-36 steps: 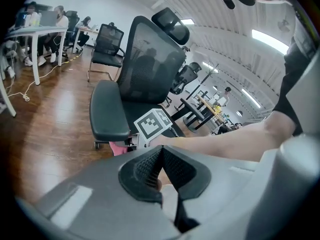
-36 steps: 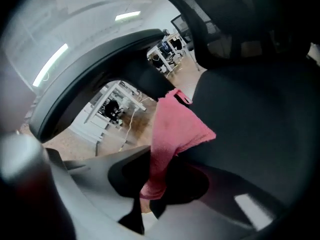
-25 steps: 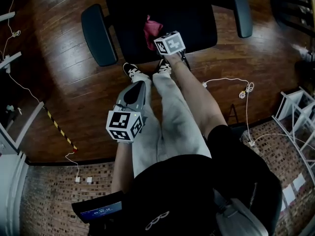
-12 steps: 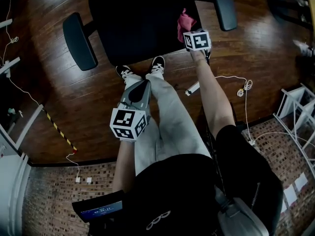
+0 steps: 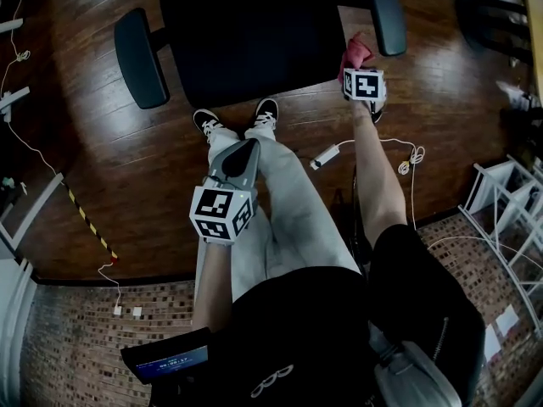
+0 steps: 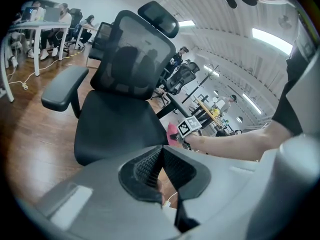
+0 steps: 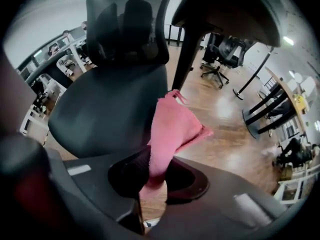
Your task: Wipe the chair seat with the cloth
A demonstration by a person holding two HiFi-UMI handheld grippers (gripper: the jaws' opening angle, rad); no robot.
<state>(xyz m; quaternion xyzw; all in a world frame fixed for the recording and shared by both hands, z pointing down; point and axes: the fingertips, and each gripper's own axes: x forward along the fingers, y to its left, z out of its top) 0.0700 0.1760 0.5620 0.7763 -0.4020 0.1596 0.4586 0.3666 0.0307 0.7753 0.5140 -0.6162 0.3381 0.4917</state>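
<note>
The black office chair seat (image 5: 250, 32) fills the top of the head view, with its mesh back (image 6: 132, 59) upright in the left gripper view. A pink cloth (image 7: 172, 129) is pinched in my right gripper (image 7: 152, 171), which is shut on it. That gripper (image 5: 355, 62) hangs just off the seat's front right corner, under the right armrest (image 5: 384, 11), with the cloth (image 5: 355, 51) above the floor. My left gripper (image 5: 236, 161) is shut and empty, held low over the person's legs, well back from the seat (image 6: 117, 129).
The left armrest (image 5: 140, 58) juts out beside the seat. The person's shoes (image 5: 237, 119) stand at the seat's front edge. White cables (image 5: 407, 155) trail over the wooden floor at right. A white rack (image 5: 509, 202) stands at far right. Other desks and chairs (image 7: 222, 54) stand beyond.
My right gripper has swept the cloth rightward across the seat's front and off its right corner. The left gripper has stayed put.
</note>
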